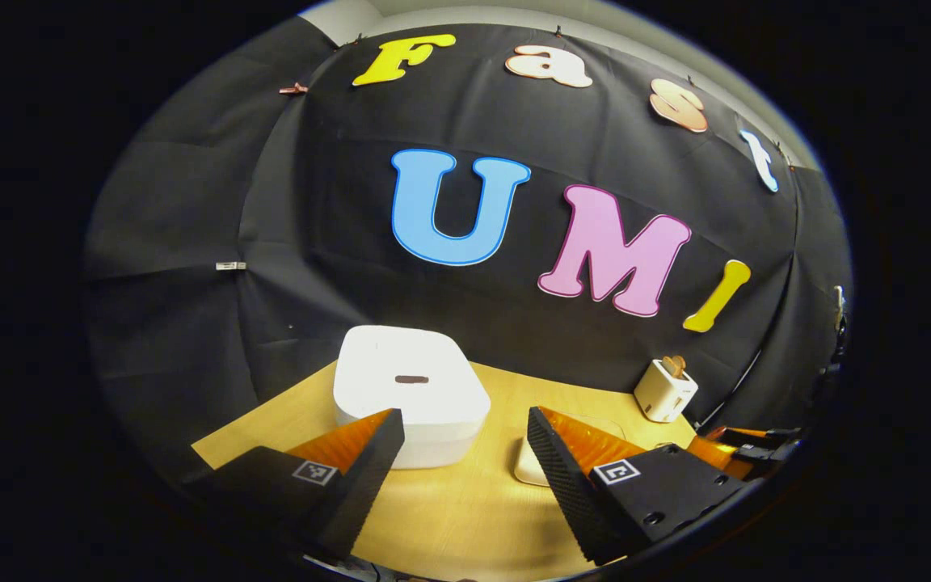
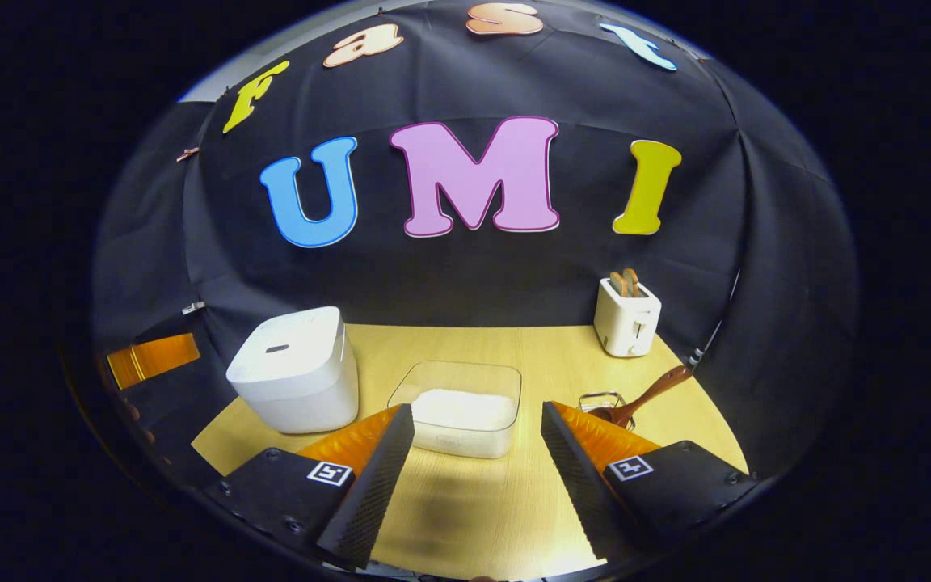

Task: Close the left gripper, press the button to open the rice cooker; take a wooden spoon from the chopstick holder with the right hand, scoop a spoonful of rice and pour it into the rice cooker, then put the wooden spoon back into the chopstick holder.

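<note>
Left gripper [image 1: 465, 428] is held with fingers spread, nothing pinched, above the wooden table [image 1: 465, 517]. White rice cooker [image 1: 410, 394], lid down, is seen at 11 o'clock just past the left finger. Right gripper [image 2: 478, 424] is likewise spread and empty. Clear rice container [image 2: 459, 408] is found at 12 o'clock, the cooker at 10. Wooden spoon [image 2: 643, 396] is seen leaning in the chopstick holder [image 2: 607, 402] at 2 o'clock, the toaster [image 2: 627, 317] farther back.

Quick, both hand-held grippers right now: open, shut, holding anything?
Left hand-held gripper: open, empty, facing the closed rice cooker.
Right hand-held gripper: open, empty, facing the rice container.
</note>
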